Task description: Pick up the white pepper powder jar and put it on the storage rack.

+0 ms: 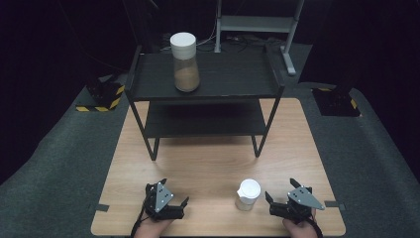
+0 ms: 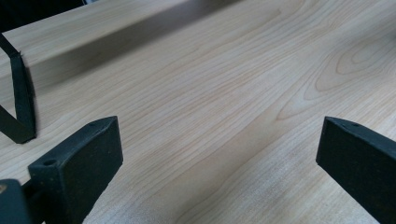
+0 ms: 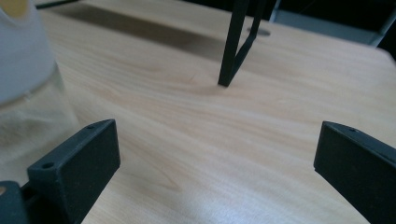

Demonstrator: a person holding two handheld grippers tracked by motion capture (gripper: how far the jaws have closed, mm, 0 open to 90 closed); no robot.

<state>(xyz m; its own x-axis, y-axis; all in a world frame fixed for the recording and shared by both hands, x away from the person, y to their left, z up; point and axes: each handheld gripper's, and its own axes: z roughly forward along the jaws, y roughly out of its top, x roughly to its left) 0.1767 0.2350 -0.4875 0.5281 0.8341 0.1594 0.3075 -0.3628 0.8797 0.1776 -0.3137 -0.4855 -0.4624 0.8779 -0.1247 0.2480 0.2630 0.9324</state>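
Just left of your right claw (image 1: 281, 191), the small jar (image 1: 247, 194) stands upright on the worktop (image 1: 208, 163), near its front edge. That sideways offset is what the coming move likely turns on: the jar is beside the claw, not ahead of it, so the claw would need to swing left before it could close around the glass. In the right gripper view the jar (image 3: 28, 88) sits at the far left, just beyond the left jaw, while the gap between the jaws faces bare wood and one black leg (image 3: 236, 44) of the shelf rack.

Your right claw is released, jaws spread wide with nothing between them. Your left claw (image 1: 173, 191) is also released and holds nothing; it rests on the other side of the jar, well apart from it. Your right hand (image 1: 299, 228) is clearly the nearer one.

The small jar is clear glass with a white lid. Its long axis runs straight up. Its contents are hard to make out; the glass looks pale and mostly see-through.

Beyond the jar, toward the back of the worktop, stands a black two-level shelf rack (image 1: 257, 84). On its top level sits a taller jar (image 1: 185, 62), also white-lidded, with brown powder in its lower half.
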